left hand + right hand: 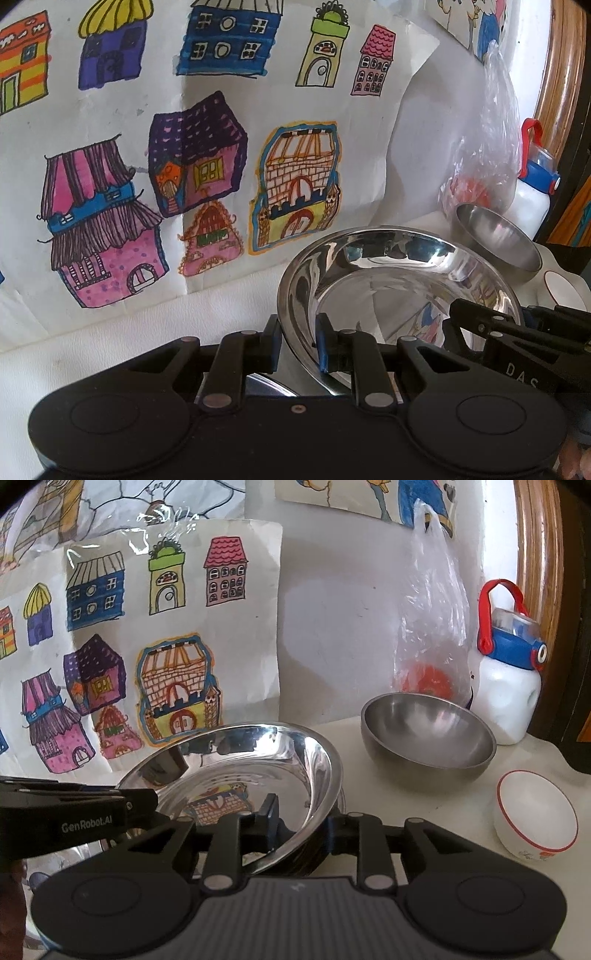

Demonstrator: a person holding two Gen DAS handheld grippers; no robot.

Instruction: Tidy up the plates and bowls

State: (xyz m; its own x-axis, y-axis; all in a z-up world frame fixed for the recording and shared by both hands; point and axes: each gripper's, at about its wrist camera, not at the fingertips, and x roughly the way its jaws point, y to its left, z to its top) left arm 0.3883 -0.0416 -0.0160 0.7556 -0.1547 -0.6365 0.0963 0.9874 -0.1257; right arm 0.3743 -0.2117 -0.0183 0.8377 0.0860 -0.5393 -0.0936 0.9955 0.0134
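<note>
A shiny steel plate (pixel 399 280) is held tilted above the white counter, its rim pinched from both sides. My left gripper (pixel 299 343) is shut on its left rim. My right gripper (pixel 301 825) is shut on its right rim; the plate (pixel 240 771) fills the middle of the right wrist view. The right gripper also shows in the left wrist view (pixel 491 332), and the left gripper in the right wrist view (pixel 122 805). A dark rim of another dish (pixel 306 864) lies under the plate. A steel bowl (pixel 428 734) and a small white bowl with a red rim (pixel 535 819) stand to the right.
Children's drawings of houses (pixel 184 166) hang on the wall behind. A clear plastic bag with something orange inside (pixel 428 635) and a white bottle with a blue and red lid (pixel 509 675) stand behind the steel bowl. A wooden frame (pixel 535 535) runs at the right.
</note>
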